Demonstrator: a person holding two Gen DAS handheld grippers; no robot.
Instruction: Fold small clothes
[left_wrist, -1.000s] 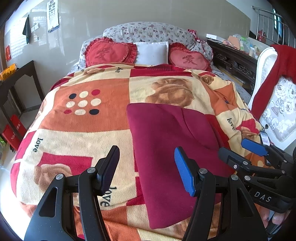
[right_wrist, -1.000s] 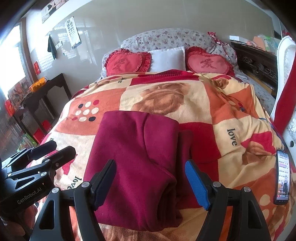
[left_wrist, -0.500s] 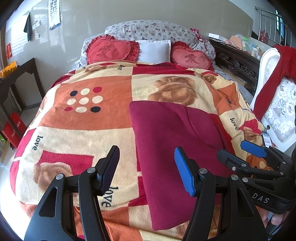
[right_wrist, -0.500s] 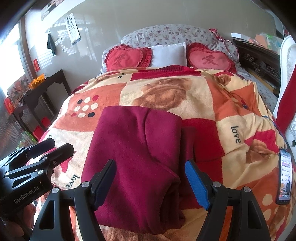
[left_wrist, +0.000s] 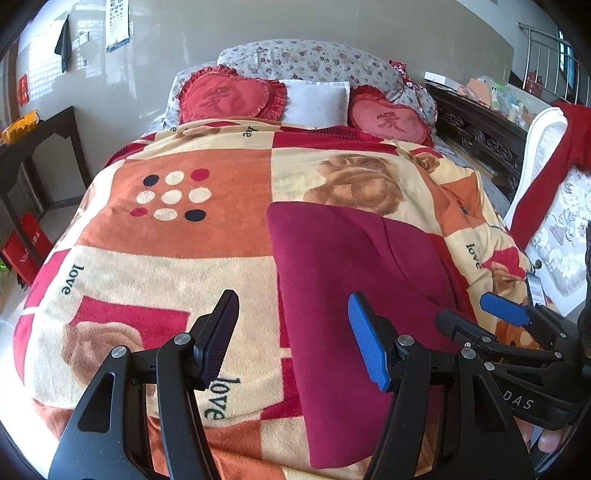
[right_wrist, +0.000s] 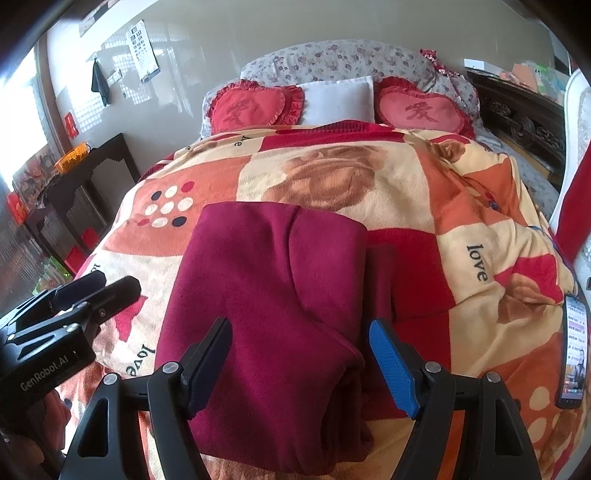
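We see the maroon garment (left_wrist: 354, 280) lying folded flat on the patterned blanket (left_wrist: 177, 229) of the bed, near its foot end. In the left wrist view the left gripper (left_wrist: 293, 336) hangs above the garment's left edge, jaws open, nothing between them: black finger (left_wrist: 218, 339) over blanket, blue finger (left_wrist: 369, 350) over maroon cloth. The right gripper (left_wrist: 480, 317) shows at the right edge of that view, low beside the garment, jaws apart and empty.

The right wrist view gives us what the left one lacks: the folded layers of the garment (right_wrist: 273, 314), a rounded fold on its right side and a narrower strip of cloth sticking out beyond it. The right gripper (right_wrist: 299, 365) sits above the garment's near end, jaws open, not touching the cloth as far as we can tell. The left gripper (right_wrist: 96, 291) shows at the left edge, jaws parted. A phone (right_wrist: 572, 350) with a lit screen lies on the blanket at the right, seen in this view only. The left wrist view alone shows a white chair (left_wrist: 546, 206) with a red cloth (left_wrist: 543, 177) draped on it.

Both views show two heart cushions (right_wrist: 255, 107) and a white pillow (right_wrist: 338, 99) at the head of the bed.

Against the earlier frames we find almost nothing changed: garment in the same spot and shape, both jaws at the same width, the framing only slightly shifted.
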